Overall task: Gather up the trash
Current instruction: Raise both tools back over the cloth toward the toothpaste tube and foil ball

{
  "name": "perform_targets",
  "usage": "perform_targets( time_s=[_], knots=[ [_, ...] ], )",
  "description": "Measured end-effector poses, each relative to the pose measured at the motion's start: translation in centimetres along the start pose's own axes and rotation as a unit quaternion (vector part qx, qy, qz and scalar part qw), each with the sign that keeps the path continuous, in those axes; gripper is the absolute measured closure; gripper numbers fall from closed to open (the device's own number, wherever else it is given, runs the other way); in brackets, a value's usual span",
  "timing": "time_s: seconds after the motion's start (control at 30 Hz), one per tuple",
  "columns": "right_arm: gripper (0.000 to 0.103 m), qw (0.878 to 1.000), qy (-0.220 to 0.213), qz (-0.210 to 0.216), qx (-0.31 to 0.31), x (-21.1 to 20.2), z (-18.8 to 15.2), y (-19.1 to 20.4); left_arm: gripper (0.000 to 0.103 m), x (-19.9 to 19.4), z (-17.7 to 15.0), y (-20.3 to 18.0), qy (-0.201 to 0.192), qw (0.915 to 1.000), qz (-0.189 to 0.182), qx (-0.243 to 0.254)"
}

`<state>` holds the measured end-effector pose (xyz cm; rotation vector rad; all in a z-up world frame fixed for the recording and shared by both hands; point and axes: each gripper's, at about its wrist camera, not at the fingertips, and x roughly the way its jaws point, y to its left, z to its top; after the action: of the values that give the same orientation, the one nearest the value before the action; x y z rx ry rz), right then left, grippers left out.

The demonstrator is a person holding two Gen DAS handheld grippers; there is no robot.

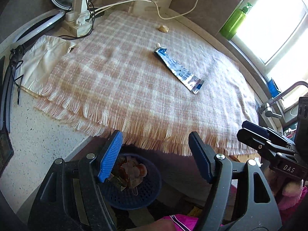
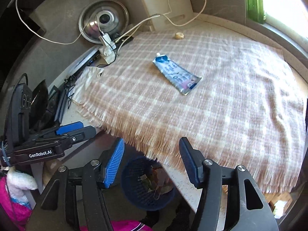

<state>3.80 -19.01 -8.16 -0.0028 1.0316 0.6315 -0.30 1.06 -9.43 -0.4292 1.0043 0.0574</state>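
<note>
A squeezed tube (image 1: pixel 178 68) lies on the checked cloth (image 1: pixel 123 88) covering the speckled counter (image 1: pixel 34 140), a small nut (image 1: pixel 163 28) behind it. Below the edge stands the blue basket (image 1: pixel 142 196) with trash. Both grippers, left (image 1: pixel 154 156) and right (image 2: pixel 152 161), are apart and empty. A window (image 1: pixel 277 25) is at right.

A beige-and-white checked cloth (image 1: pixel 134 88) with a pale fringe covers the white, dark-speckled counter (image 1: pixel 38 144); on it lies a blue-and-white tube (image 1: pixel 178 68); the basket (image 1: pixel 134 194) is dark blue, the far-right bottle (image 1: pixel 233 22) green, the fingers (image 1: pixel 110 154) blue-ribbed
</note>
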Motion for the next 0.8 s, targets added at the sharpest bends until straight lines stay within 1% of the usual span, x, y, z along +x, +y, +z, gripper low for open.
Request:
perform_targets(
  time_s=[0.13,0.2,0.33,0.47,0.53,0.67,0.8],
  knots=[
    [0.042,1.0,-0.022,0.001,-0.001,-0.7,2.3,-2.4,0.03,0.6,1.5,-1.0,-0.008,0.9999,0.003,-0.011],
    [0.033,0.999,-0.037,0.001,0.002,-1.0,3.3,-3.6,0.03,1.0,2.2,-1.4,-0.01,0.9998,0.003,-0.019],
    [0.032,0.998,-0.059,-0.002,0.004,-1.1,5.6,-5.7,0.03,1.9,3.7,-2.3,-0.012,0.9996,0.005,-0.023],
    [0.026,0.997,-0.075,-0.009,-0.014,-0.7,8.0,-7.0,0.03,2.8,5.1,-3.1,-0.014,0.9995,0.011,-0.025],
    [0.025,0.996,-0.084,-0.015,-0.034,-0.4,9.3,-7.4,0.03,3.5,5.7,-3.2,-0.01,0.9993,0.013,-0.033],
    [0.025,0.995,-0.082,-0.017,-0.052,1.0,12.2,-8.5,0.03,5.0,6.7,-3.2,-0.001,0.9987,0.017,-0.047],
    [0.025,0.998,-0.052,0.003,-0.032,2.8,15.2,-10.4,0.03,6.4,7.5,-2.8,0.005,0.9977,0.012,-0.067]
  ],
)
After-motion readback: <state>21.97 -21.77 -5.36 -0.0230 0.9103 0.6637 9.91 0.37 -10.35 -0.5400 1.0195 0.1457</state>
